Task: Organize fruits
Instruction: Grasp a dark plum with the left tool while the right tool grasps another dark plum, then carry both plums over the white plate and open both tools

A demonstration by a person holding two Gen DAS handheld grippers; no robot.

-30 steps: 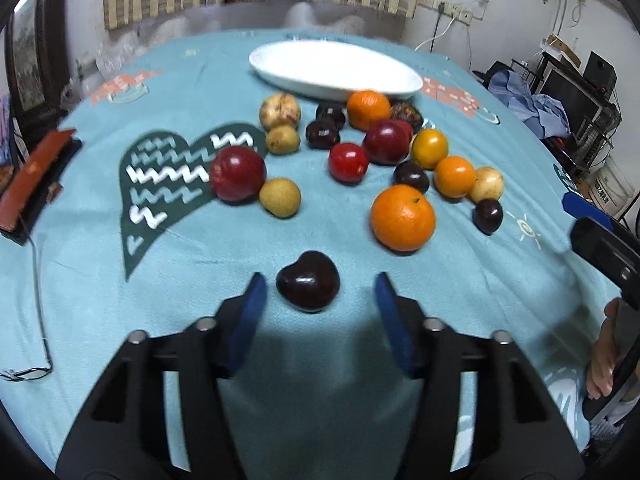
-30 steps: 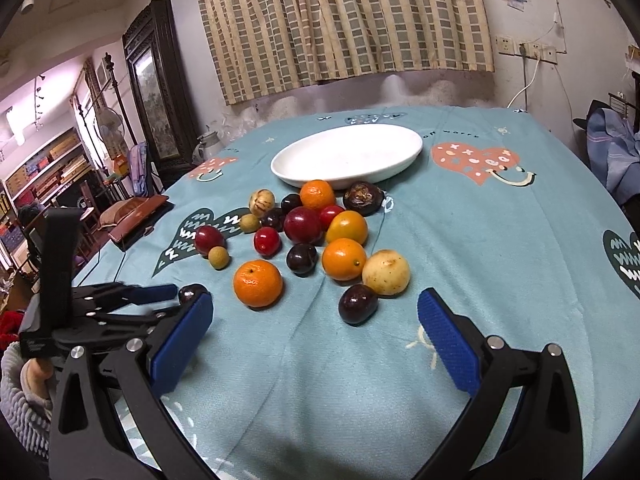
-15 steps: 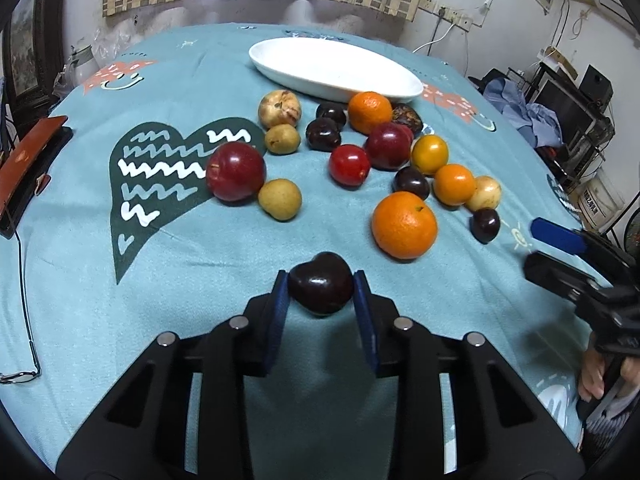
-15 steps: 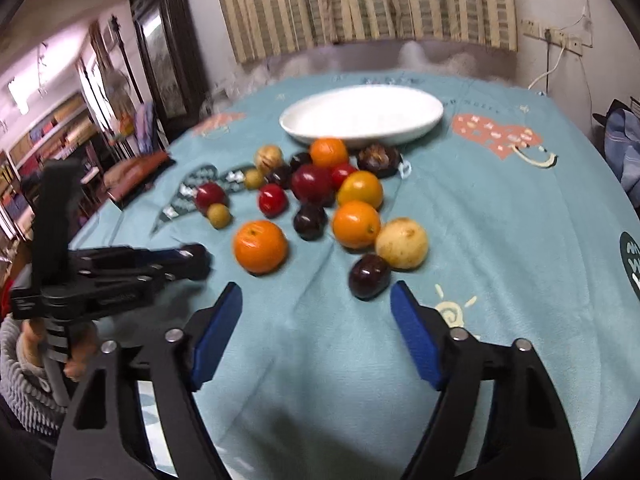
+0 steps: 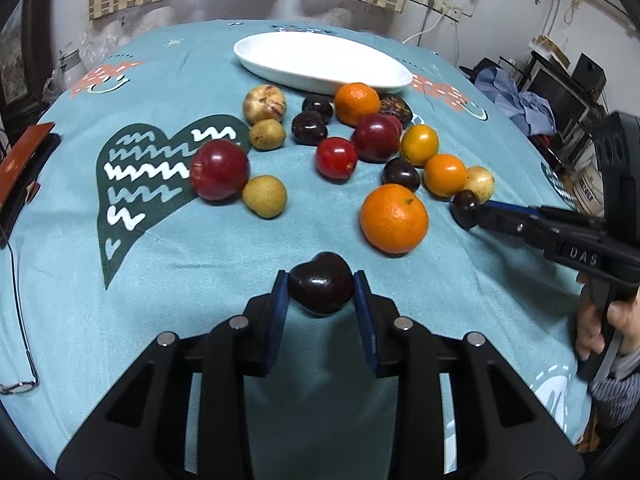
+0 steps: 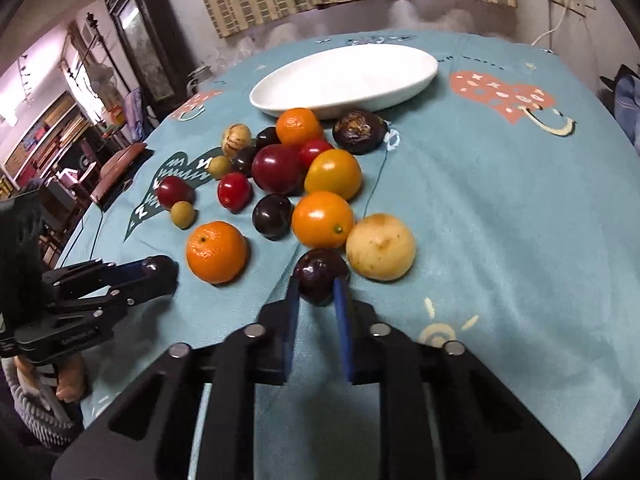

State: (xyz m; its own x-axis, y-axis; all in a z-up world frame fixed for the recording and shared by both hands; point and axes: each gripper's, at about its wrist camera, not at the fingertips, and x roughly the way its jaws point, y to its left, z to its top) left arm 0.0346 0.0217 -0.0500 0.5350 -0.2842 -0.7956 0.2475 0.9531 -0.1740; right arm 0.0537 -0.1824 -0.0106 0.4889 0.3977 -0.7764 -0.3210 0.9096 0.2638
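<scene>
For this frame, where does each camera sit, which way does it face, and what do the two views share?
Left wrist: on the left gripper, looking across the table toward the white dish; its jaws clamp a dark plum; the person's right hand shows at right.
Right wrist: on the right gripper, facing the same dish from further right; jaws close around a smaller dark plum; left gripper shows at left.
Shared: dish, fruit pile, large orange.
</scene>
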